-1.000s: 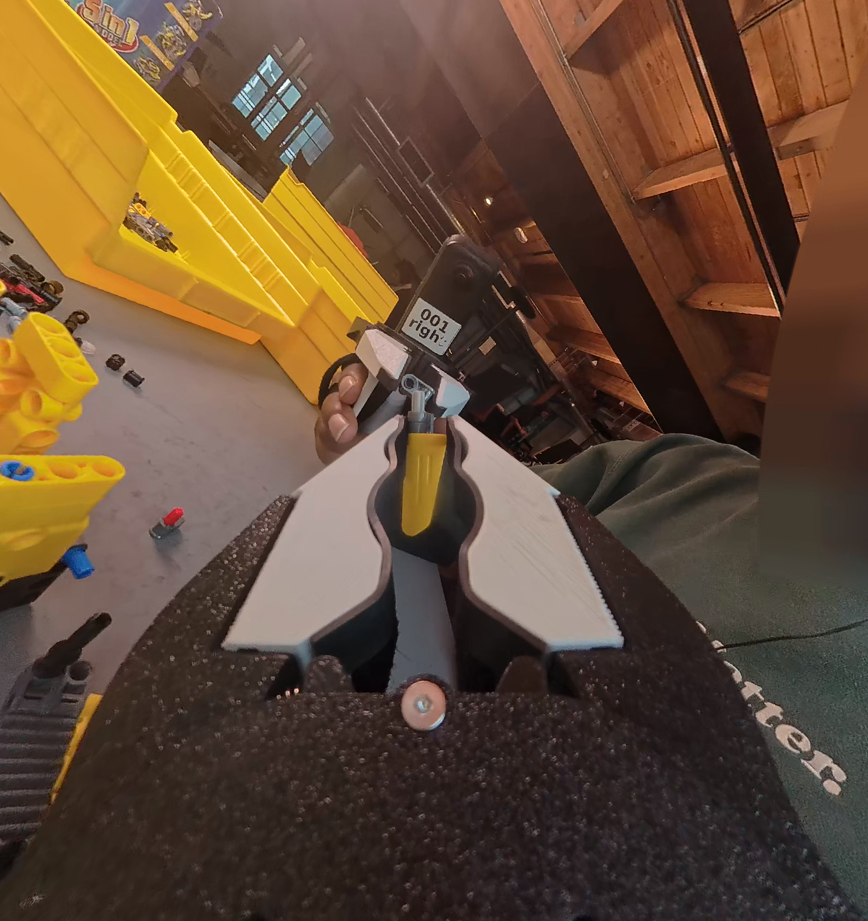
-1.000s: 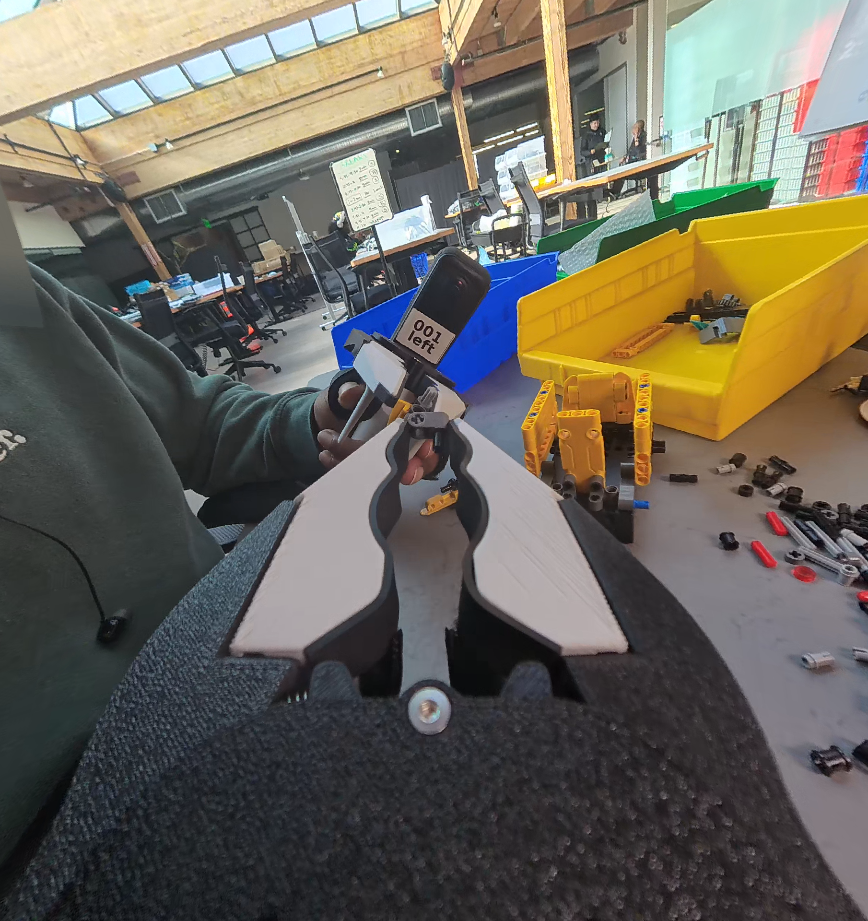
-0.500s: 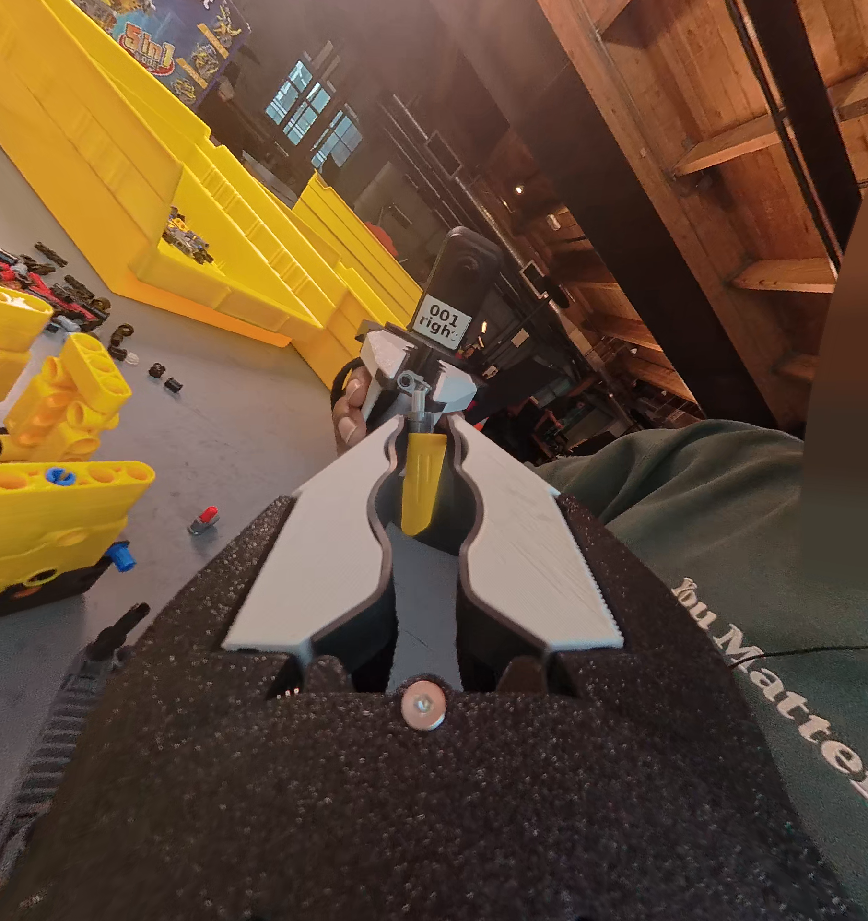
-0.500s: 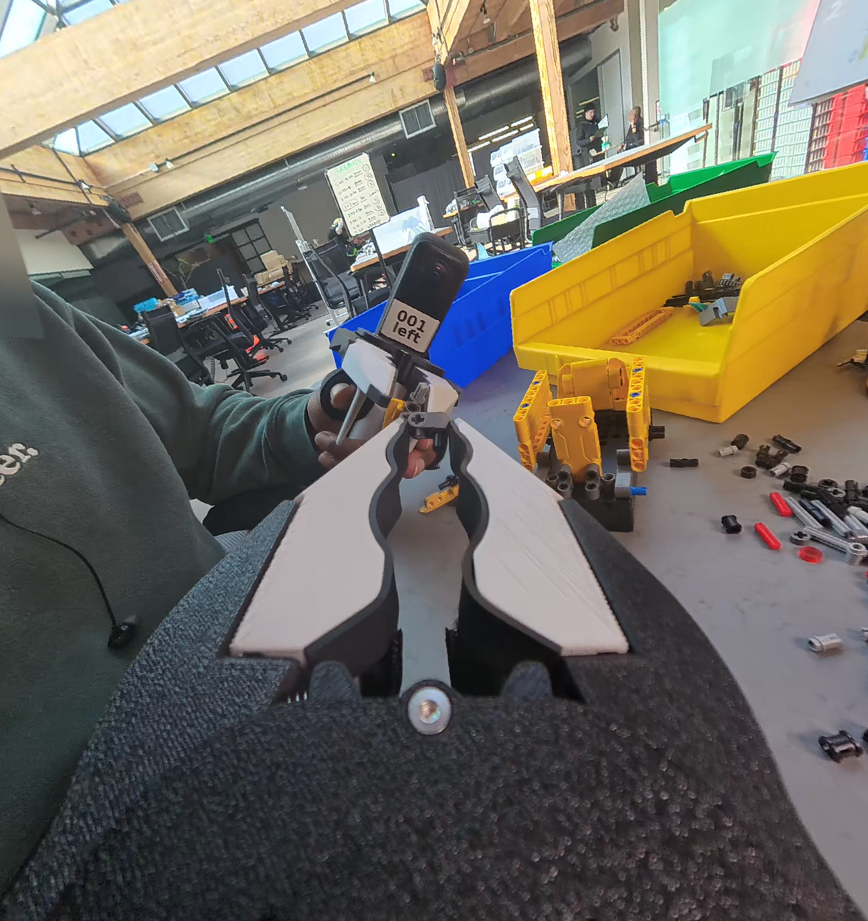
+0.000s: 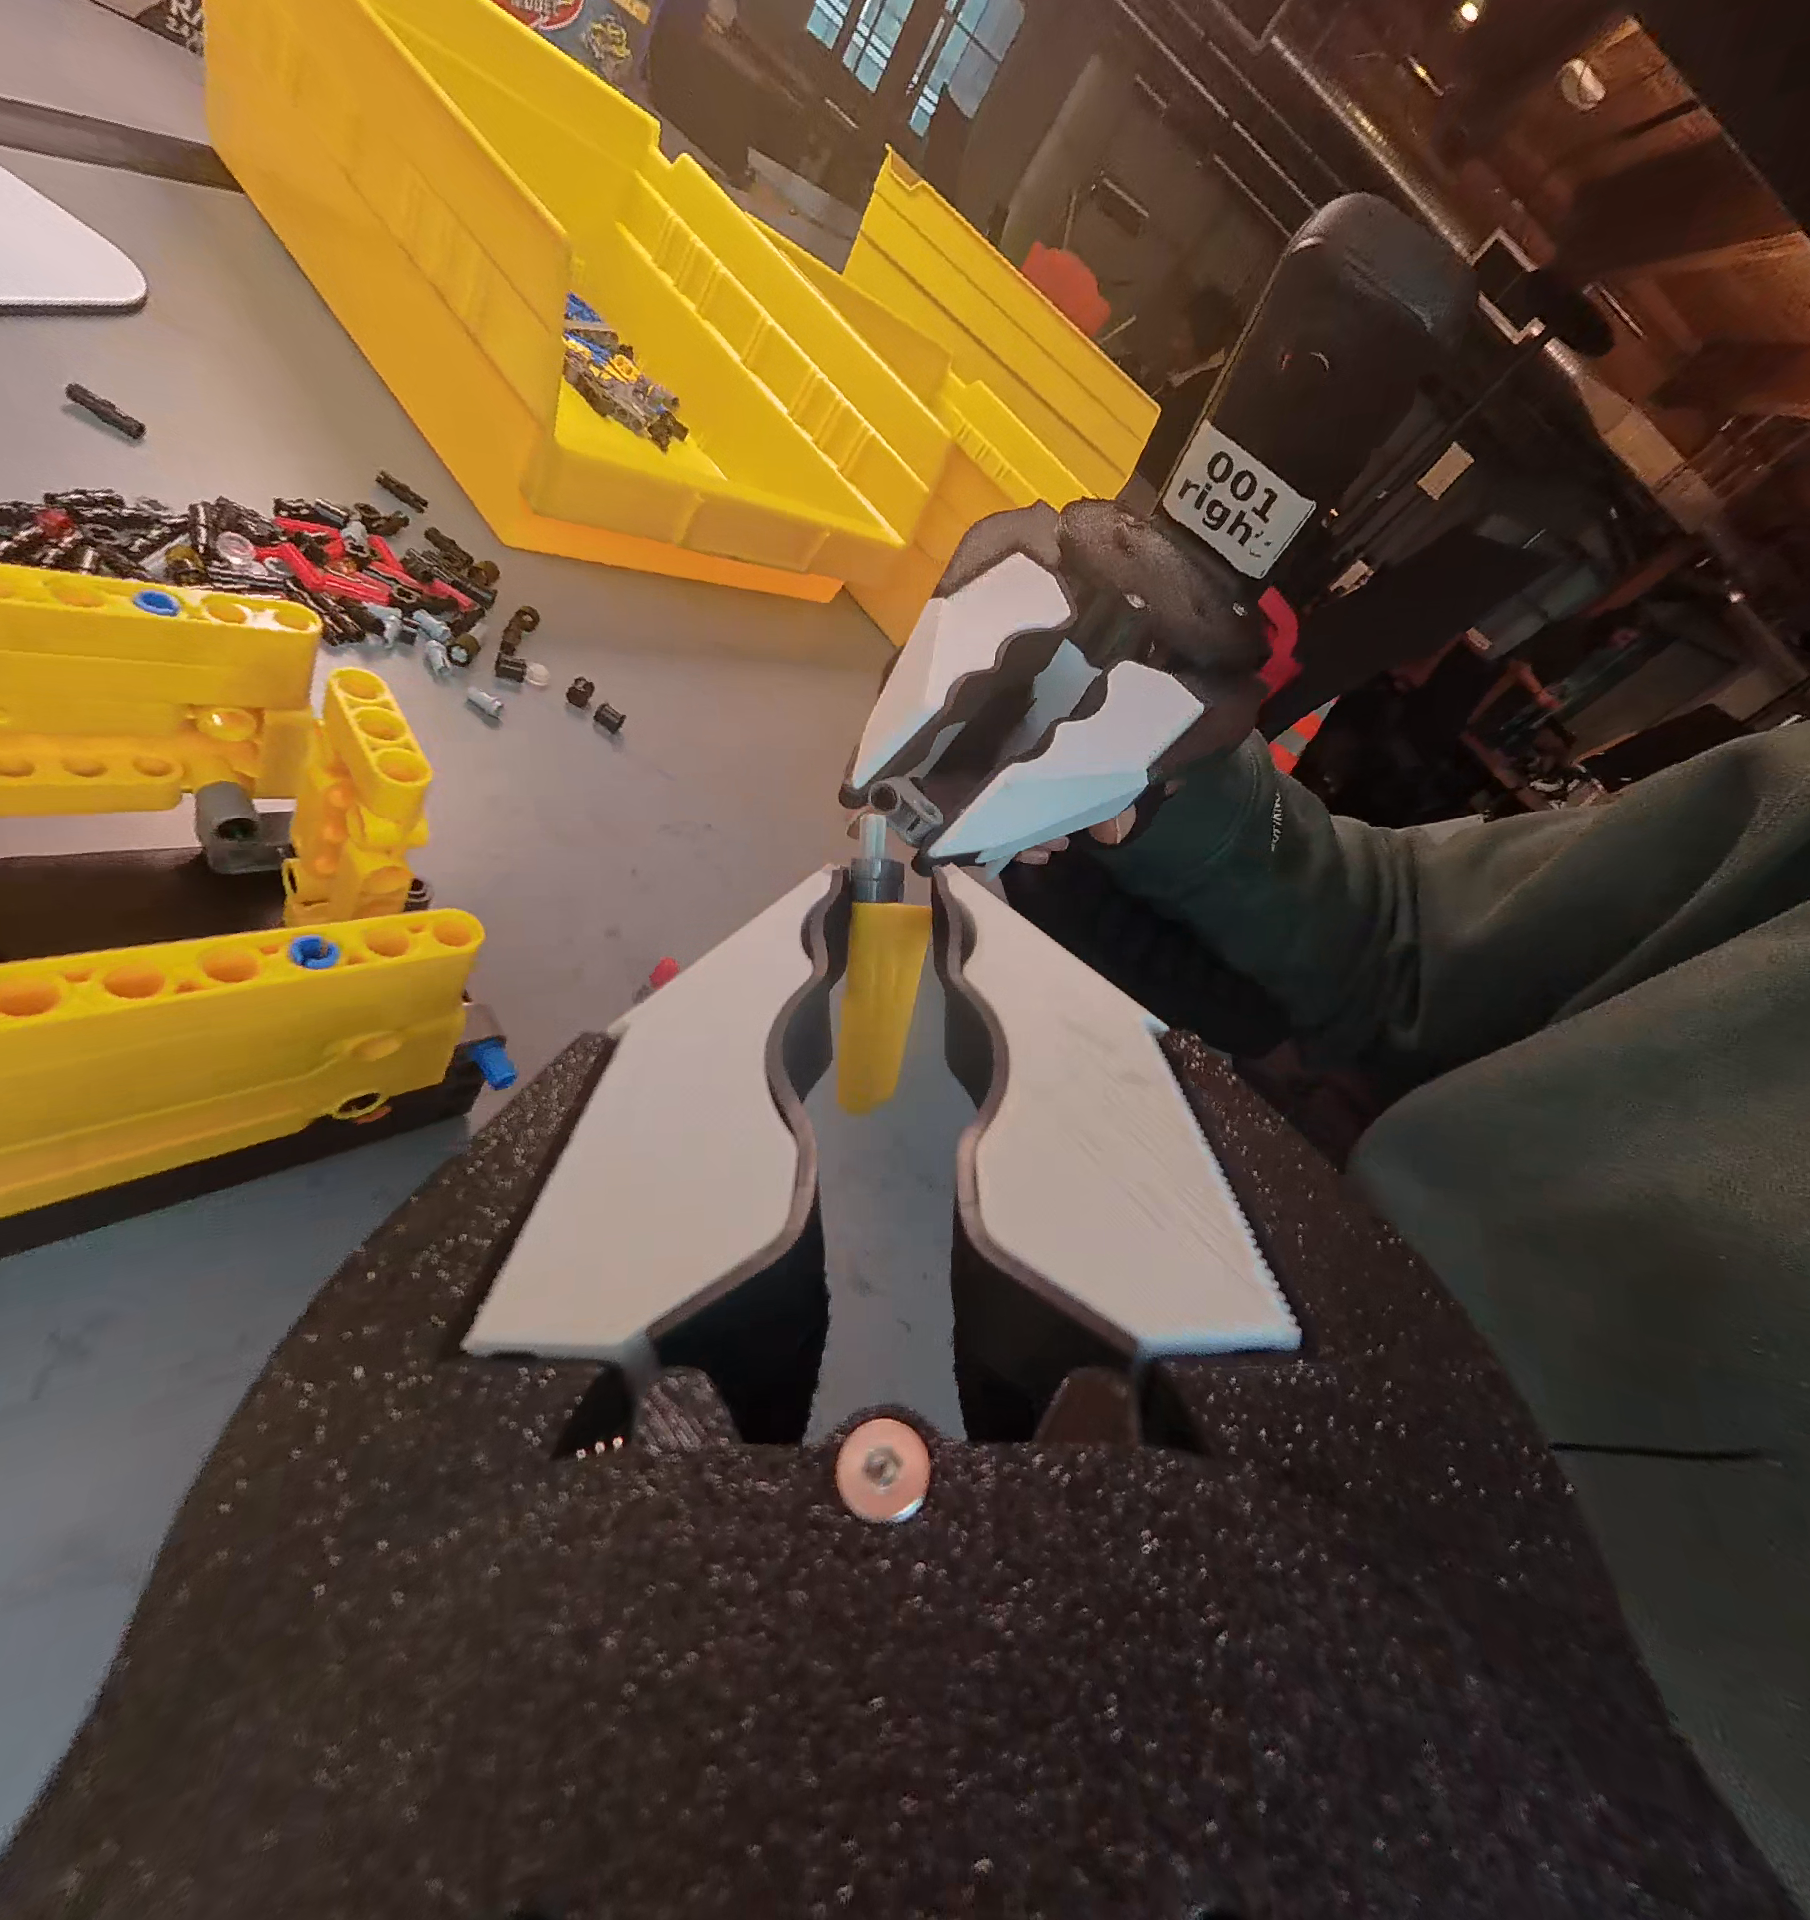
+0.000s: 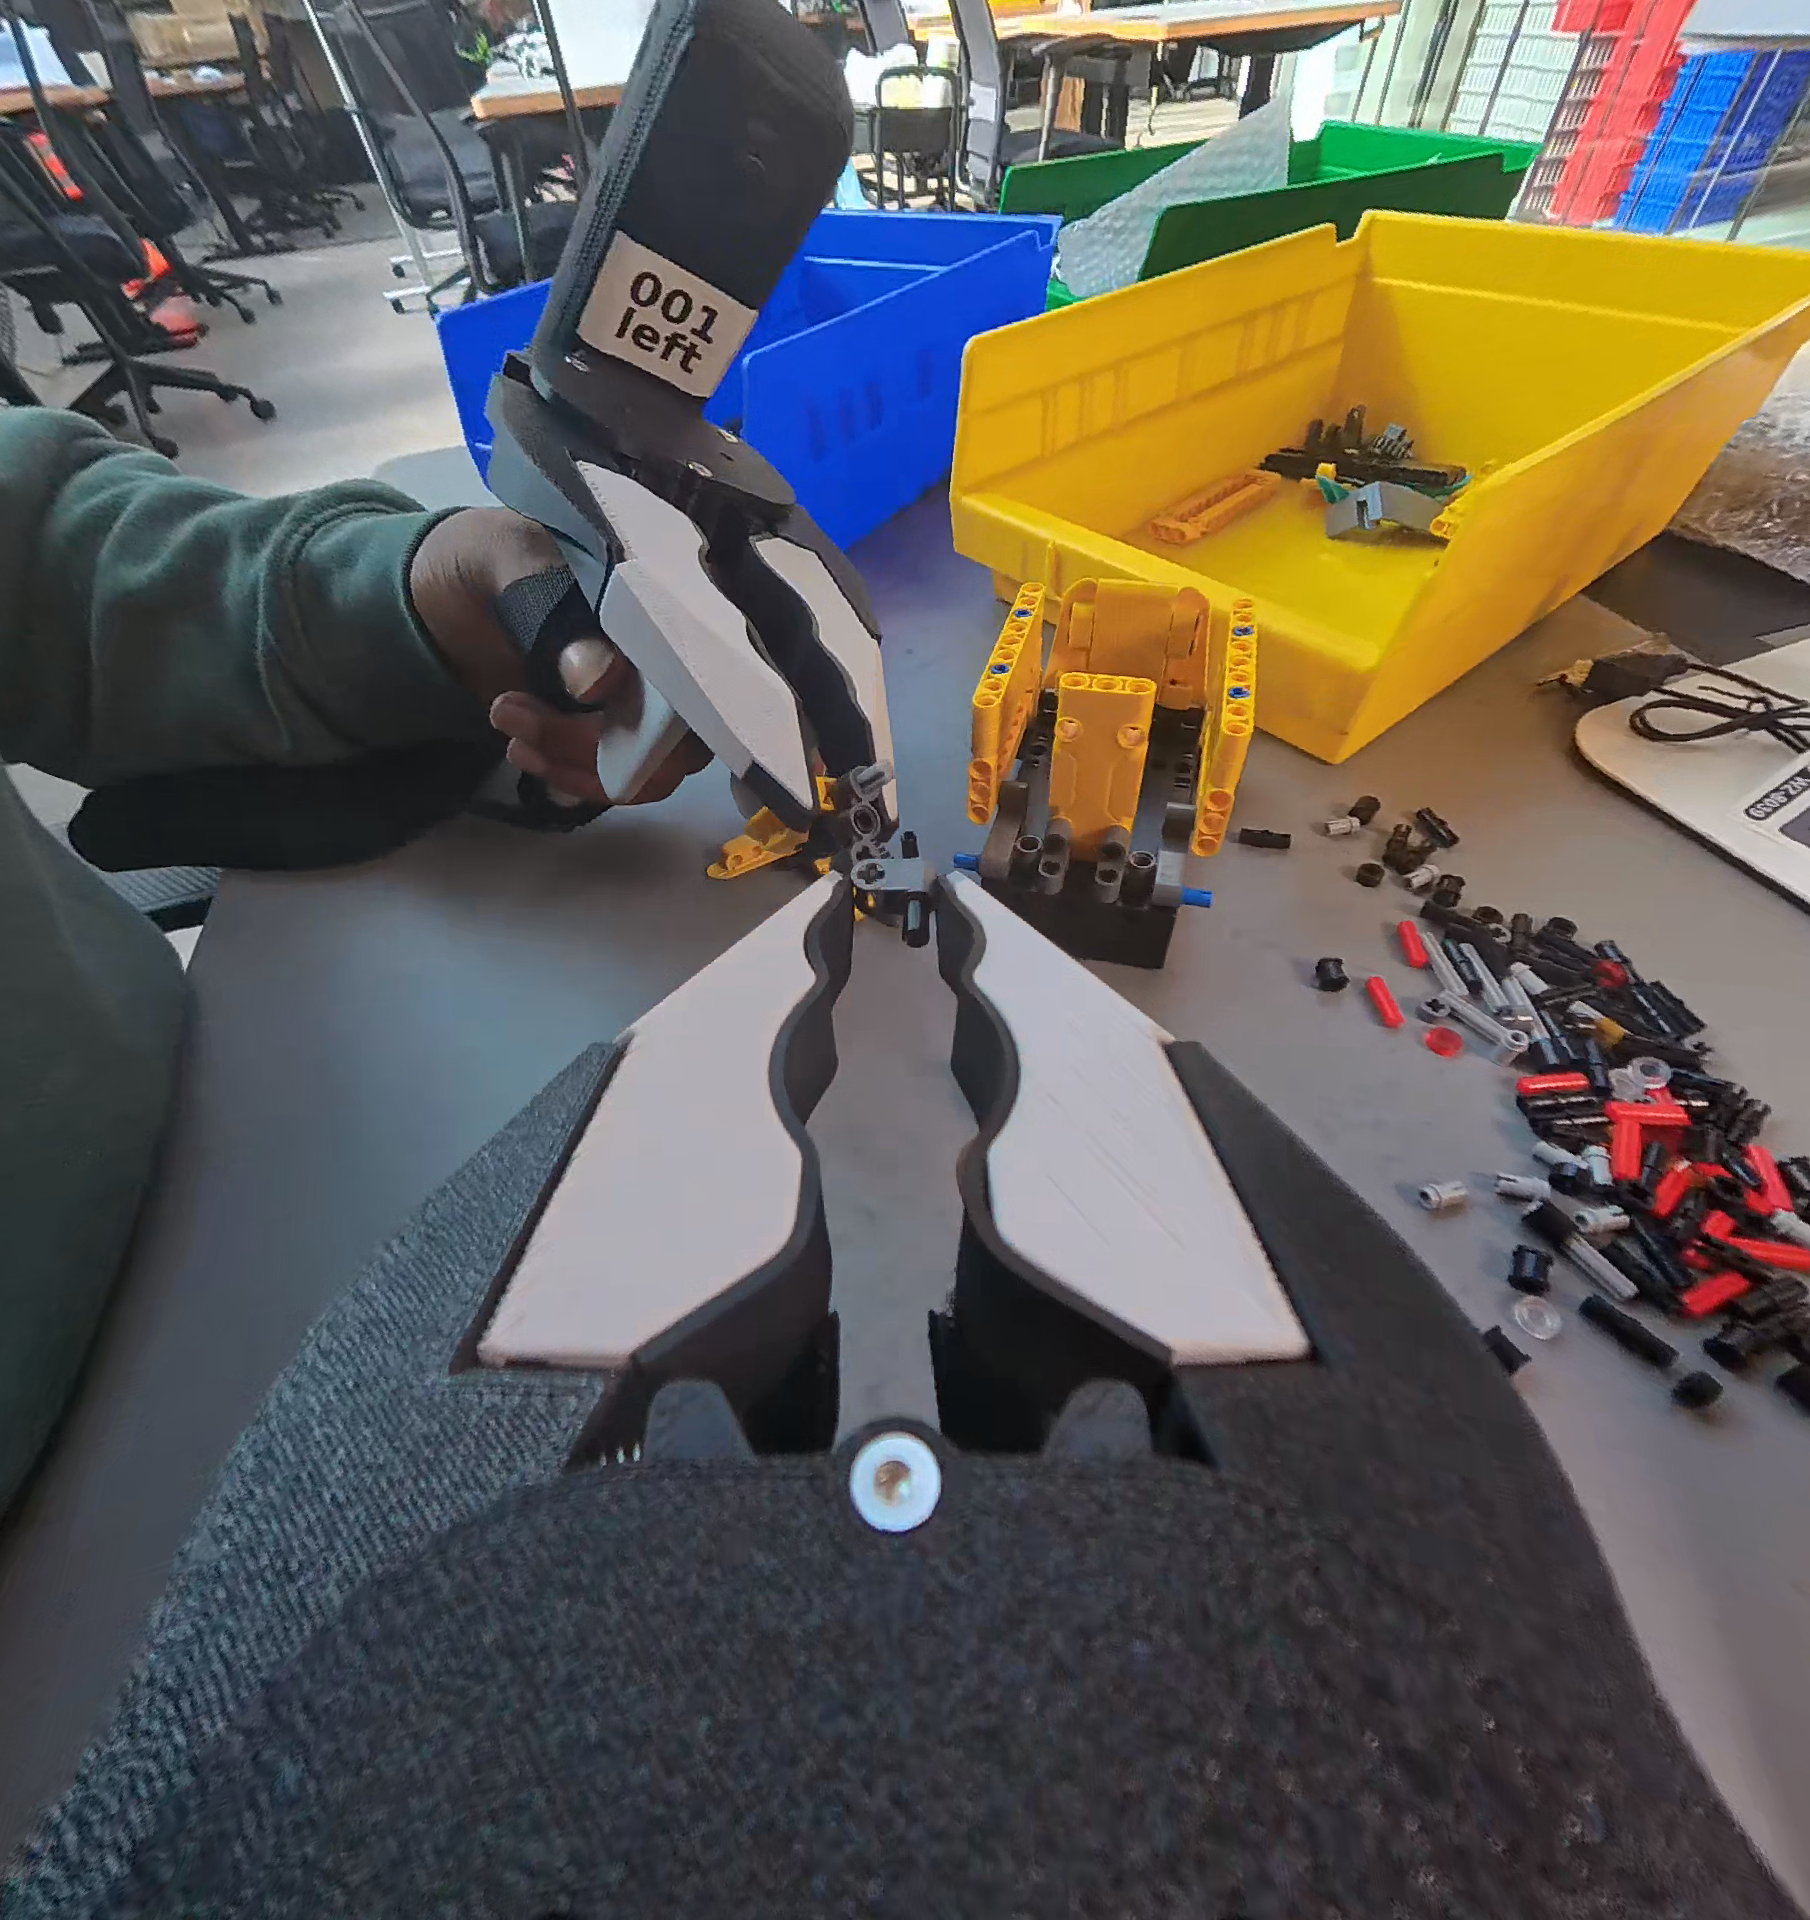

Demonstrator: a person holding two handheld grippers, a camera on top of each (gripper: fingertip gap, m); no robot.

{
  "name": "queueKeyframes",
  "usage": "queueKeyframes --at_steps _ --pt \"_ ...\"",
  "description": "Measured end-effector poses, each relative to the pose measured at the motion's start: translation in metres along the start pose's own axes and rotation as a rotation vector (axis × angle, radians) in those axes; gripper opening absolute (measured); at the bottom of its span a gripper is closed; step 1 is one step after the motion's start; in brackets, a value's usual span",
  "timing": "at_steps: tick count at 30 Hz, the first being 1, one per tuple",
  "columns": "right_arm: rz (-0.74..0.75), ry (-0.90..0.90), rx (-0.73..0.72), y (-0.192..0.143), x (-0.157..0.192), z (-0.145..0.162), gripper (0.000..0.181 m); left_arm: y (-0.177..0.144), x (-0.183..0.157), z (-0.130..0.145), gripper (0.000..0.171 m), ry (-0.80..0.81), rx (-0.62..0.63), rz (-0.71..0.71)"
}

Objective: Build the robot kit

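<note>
L tongs (image 5: 885,883): pressed together on a yellow piece (image 5: 877,997), nipped near its upper end, so most of it hangs back btwn the fingers. A short grey pin (image 5: 873,868) sticks out of the piece's top, past the tips.

R tongs (image 6: 890,888): also pressed together, pinching a small dark grey connector (image 6: 885,878) right at the tips. In the left wrist view the R tongs (image 5: 901,821) come in from above w/ the connector (image 5: 906,800) crosswise, one open hole facing the camera.

Both are held tip to tip, above the table (image 6: 465,987). The pin's end sits just under the connector. Touching or a hair short, can't tell. Pin looks roughly lined up w/ the connector, not seated in it.

From the right wrist view the L tongs (image 6: 849,810) slant down from upper left, and the yellow piece (image 6: 766,847) shows below their tips. A hand in a green sleeve (image 6: 205,623) grips the handle.

Around:
- Yellow build (image 6: 1103,727) on a black base, just beyond the tips, apart from both tongs. It's close on the left in the left wrist view (image 5: 153,997).
- Pile of small black, red & grey parts (image 6: 1628,1122), well to the right on the table.
- Yellow bin (image 6: 1400,312) behind the build, a few parts inside.
- Blue bin (image 6: 880,343) beside it, green bin (image 6: 1400,166) farther back.
- Printed sheet (image 6: 1763,779) at the far right edge.
</note>
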State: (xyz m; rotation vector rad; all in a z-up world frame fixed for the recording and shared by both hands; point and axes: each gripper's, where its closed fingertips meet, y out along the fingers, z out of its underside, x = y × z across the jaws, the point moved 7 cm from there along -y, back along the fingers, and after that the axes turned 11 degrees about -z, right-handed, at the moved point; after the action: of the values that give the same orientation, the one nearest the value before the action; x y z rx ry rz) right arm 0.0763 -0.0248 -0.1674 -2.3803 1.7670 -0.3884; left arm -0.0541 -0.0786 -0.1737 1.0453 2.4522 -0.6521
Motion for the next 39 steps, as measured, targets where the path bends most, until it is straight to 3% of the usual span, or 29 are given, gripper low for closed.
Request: queueKeyframes --at_steps 8,18,27,33,39 --pt "0.011 -0.096 -0.067 -0.005 0.005 -0.008 0.014 -0.002 -0.001 -0.003 0.015 -0.057 -0.024 0.063" --pt "0.051 -0.136 -0.007 0.000 0.004 -0.003 0.014 0.001 0.000 0.001 0.015 -0.029 0.010 0.046" --pt "0.042 -0.062 0.146 -0.003 -0.001 0.011 0.014 0.024 0.001 0.046 0.015 0.036 0.375 -0.070" --pt "-0.055 -0.083 0.280 0.002 0.010 0.024 0.014 0.023 -0.005 0.045 0.015 0.059 0.369 -0.070" --pt "-0.100 -0.104 0.267 0.005 0.017 0.023 0.014 0.021 -0.006 0.039 0.014 -0.038 0.327 0.005"
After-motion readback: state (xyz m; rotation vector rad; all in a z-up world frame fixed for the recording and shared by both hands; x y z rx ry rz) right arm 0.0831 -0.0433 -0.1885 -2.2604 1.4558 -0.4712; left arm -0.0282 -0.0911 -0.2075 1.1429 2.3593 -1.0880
